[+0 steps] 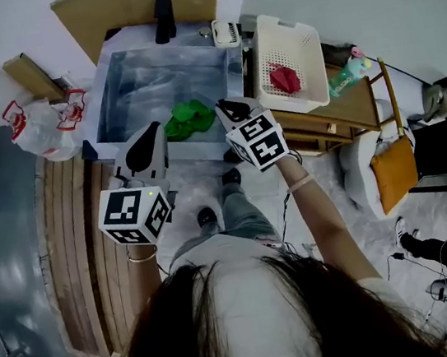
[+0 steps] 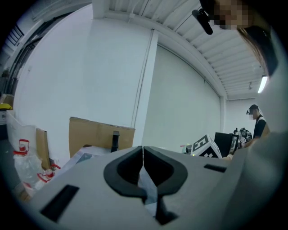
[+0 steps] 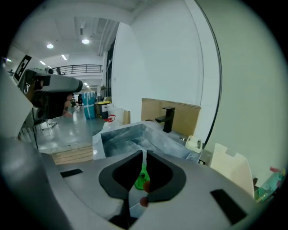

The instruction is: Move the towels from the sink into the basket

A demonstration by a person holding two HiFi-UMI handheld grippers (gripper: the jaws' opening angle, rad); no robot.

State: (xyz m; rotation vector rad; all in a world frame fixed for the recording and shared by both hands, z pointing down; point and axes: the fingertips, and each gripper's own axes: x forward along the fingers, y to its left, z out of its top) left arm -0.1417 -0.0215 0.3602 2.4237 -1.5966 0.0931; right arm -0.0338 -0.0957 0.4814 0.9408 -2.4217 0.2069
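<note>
While green towel (image 1: 188,120) lies in sink (image 1: 135,77), left gripper (image 1: 152,131), right gripper (image 1: 226,107), both closed.

The steel sink (image 1: 108,99) holds a green towel (image 1: 188,119) against its near wall, and a black tap (image 1: 162,16) stands on its back rim. Just to its right, a wooden tabletop (image 1: 353,109) carries a white basket (image 1: 314,60) with a green bottle (image 1: 349,74) beside it. On the floor (image 1: 0,240) to the left lie white plastic bags (image 1: 42,126) and wooden planks (image 1: 72,254).
</note>
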